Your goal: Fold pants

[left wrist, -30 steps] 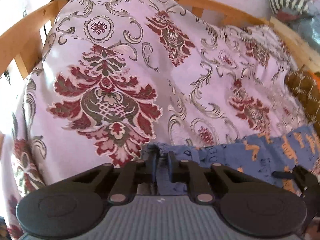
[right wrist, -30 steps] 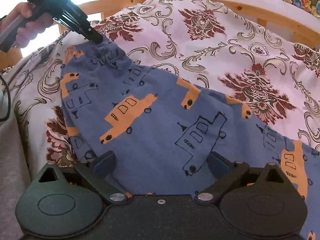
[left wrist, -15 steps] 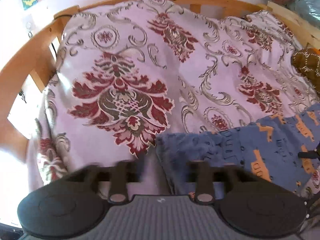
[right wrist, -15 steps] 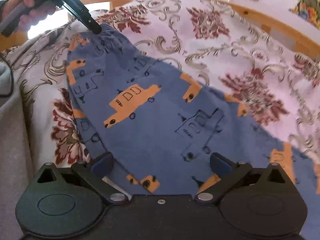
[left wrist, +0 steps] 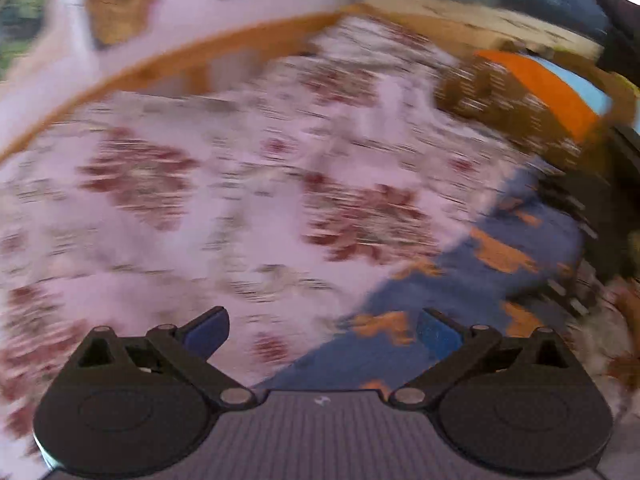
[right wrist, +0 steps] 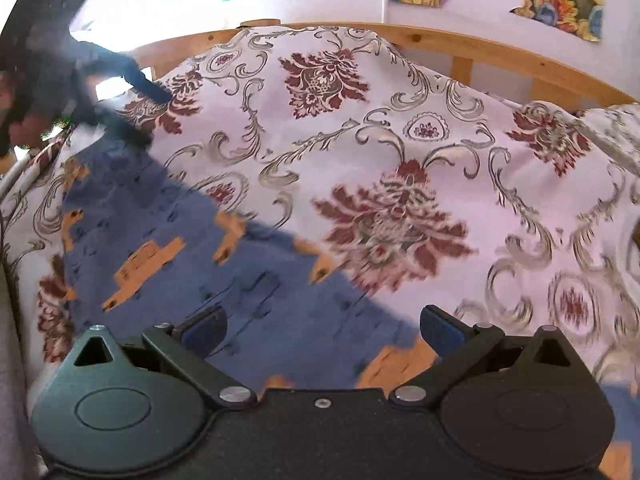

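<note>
left gripper (left wrist: 322, 330): jaws opening, wide, gripping nothing | blue pants (left wrist: 452, 292) with orange print: lying lower right, under right finger | floral bedspread (left wrist: 224, 200): blurred | wooden bed rail (left wrist: 168, 64): beyond

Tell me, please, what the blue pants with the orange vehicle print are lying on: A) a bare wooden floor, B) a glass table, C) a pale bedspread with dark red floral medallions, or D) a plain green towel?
C: in the right wrist view the blue pants lie spread flat on the pale bedspread with dark red floral medallions, and a wooden bed frame runs behind it.
</note>
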The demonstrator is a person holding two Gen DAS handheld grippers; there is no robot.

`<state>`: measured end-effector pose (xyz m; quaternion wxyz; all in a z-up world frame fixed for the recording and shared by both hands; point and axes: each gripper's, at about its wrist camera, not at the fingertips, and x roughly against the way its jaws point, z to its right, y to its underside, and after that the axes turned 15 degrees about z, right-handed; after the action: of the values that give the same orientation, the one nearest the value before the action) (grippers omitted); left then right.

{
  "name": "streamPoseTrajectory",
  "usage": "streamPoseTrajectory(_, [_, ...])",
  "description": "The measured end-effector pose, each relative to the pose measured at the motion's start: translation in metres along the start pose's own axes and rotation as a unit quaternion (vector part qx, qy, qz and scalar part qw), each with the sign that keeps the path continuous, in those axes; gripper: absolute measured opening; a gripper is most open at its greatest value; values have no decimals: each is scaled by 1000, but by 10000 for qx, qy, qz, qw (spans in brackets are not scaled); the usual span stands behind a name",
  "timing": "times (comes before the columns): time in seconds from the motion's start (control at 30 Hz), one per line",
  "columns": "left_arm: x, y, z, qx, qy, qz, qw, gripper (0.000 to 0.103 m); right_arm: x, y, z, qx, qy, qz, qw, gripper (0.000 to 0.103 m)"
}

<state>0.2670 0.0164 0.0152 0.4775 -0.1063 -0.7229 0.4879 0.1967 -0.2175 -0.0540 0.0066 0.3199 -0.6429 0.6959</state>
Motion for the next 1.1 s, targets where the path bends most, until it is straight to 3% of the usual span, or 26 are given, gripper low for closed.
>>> streamPoseTrajectory(0.1, [-11, 12, 21, -84, 746, -138, 9971, 102, -24, -12, 36, -202, -564, -233, 9979, 102])
streamPoseTrajectory(0.2, [-17, 37, 44, -214, 1211, -311, 9919, 103, -51, -22, 57, -533, -957, -411, 9931, 102])
streamPoseTrajectory(0.33, [-37, 73, 73, -361, 1632, -959, 9813, 103, -94, -35, 55, -833, -1375, -611, 9851, 102])
streamPoseTrajectory(0.47, [-40, 100, 94, -822, 1740, -1176, 9742, 103, -120, -44, 28, -672, -1664, -636, 9817, 100])
streamPoseTrajectory(0.6, [-33, 108, 105, -1323, 1840, -1057, 9682, 102, -135, -47, 4, -304, -1754, -640, 9820, 74])
streamPoseTrajectory(0.8, [-28, 103, 98, -1106, 2251, -1006, 9628, 93, -146, -41, -22, 347, -2229, -1055, 9685, 19])
streamPoseTrajectory(0.87, [-29, 103, 89, -884, 2201, -976, 9665, 84, -145, -40, -25, 454, -2240, -1051, 9678, 9])
streamPoseTrajectory(0.93, [-28, 99, 80, -711, 2055, -933, 9716, 64, -143, -41, -25, 444, -2179, -989, 9699, 8])
streamPoseTrajectory(0.97, [-27, 99, 76, -611, 1977, -909, 9741, 61, -143, -42, -23, 397, -2147, -954, 9712, 8])
streamPoseTrajectory(1.1, [-26, 91, 74, -564, 1941, -783, 9762, 60, -141, -43, -23, 341, -2101, -911, 9728, 8])
